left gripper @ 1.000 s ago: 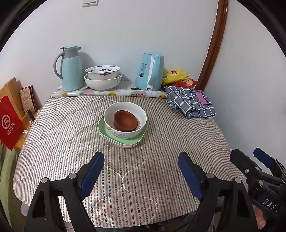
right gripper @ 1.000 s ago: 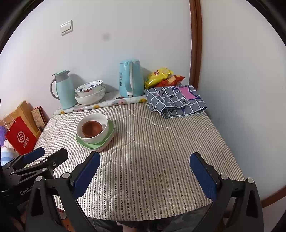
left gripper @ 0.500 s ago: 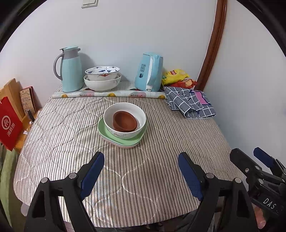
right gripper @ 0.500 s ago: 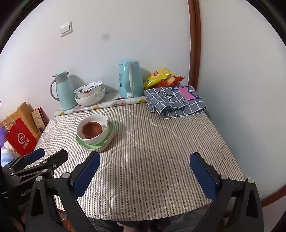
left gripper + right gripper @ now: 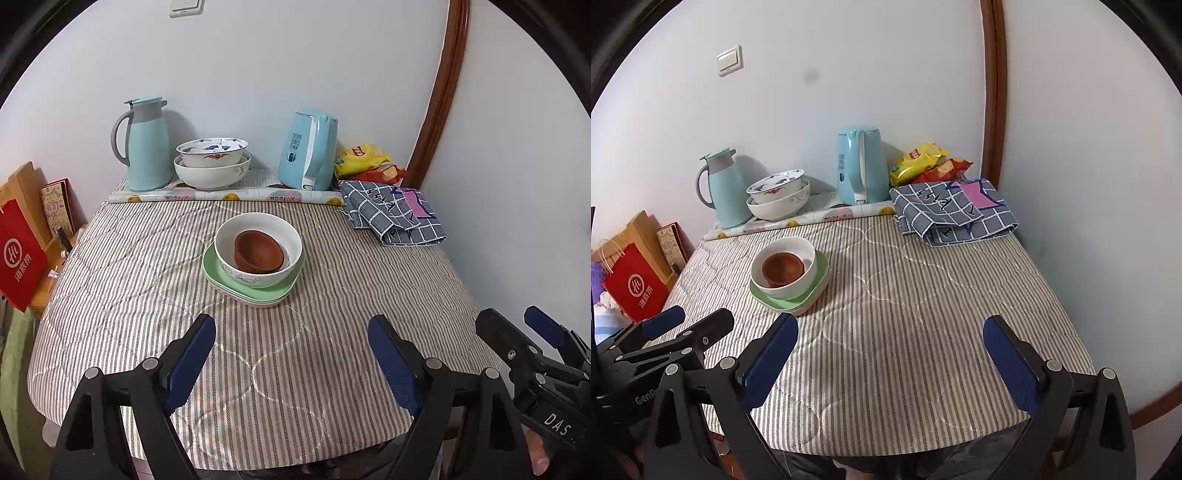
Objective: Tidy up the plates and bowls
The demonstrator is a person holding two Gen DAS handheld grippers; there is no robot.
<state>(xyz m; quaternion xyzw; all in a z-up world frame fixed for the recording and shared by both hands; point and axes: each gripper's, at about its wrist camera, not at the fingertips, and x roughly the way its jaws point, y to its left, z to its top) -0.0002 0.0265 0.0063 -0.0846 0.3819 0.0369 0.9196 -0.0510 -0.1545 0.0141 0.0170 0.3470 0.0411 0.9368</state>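
A small brown bowl (image 5: pixel 259 252) sits upright inside a white bowl (image 5: pixel 258 254), which rests on stacked green and pink plates (image 5: pixel 251 291) (nested neatly), ahead of the left gripper (image 5: pixel 291 354) and apart from it, left-forward of the right gripper (image 5: pixel 890 354).

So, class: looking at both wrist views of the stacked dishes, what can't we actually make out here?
- Plates under the white bowl: both views, the bowl covers them; count unclear.
- Brown bowls: nested; the white bowl's wall hides how many.
- Kettle label: too small to read.
- Red bag: its bottom is hidden behind the table.
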